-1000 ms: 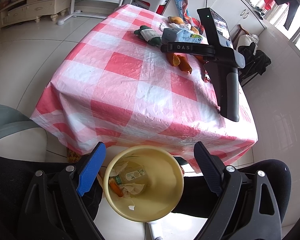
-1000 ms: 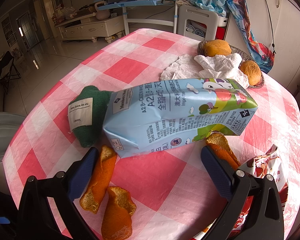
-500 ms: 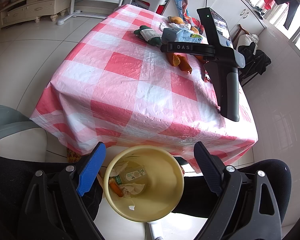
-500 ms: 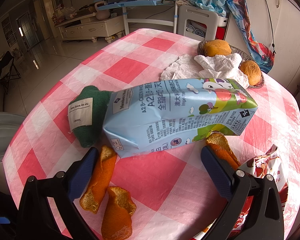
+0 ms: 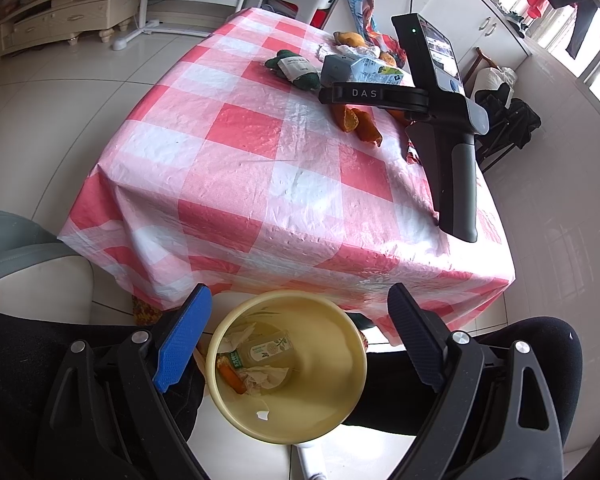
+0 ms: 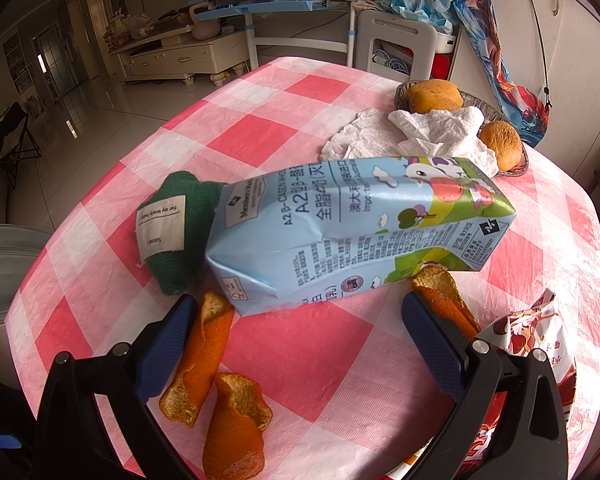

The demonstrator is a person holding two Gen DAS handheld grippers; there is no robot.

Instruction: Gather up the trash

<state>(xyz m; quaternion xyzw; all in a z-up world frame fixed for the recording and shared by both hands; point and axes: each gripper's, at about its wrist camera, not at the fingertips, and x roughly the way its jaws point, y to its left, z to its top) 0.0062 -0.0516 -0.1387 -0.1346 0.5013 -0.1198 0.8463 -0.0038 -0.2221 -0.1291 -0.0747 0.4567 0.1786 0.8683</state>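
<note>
Nothing has shifted since a second ago: both open, empty grippers [image 5: 296,336] [image 6: 296,336] are held still, the dented blue milk carton [image 6: 352,232] uncollected.

The tabletop [image 6: 300,120] wears a red-checked cloth. A milk carton [image 6: 352,228] lies on it; beside the carton lie a green sock [image 6: 172,232], orange peels [image 6: 204,356], tissues [image 6: 420,132] and a snack wrapper [image 6: 536,340].

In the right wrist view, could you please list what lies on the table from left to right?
Green cloth → orange peels → milk carton → snack wrapper.
</note>
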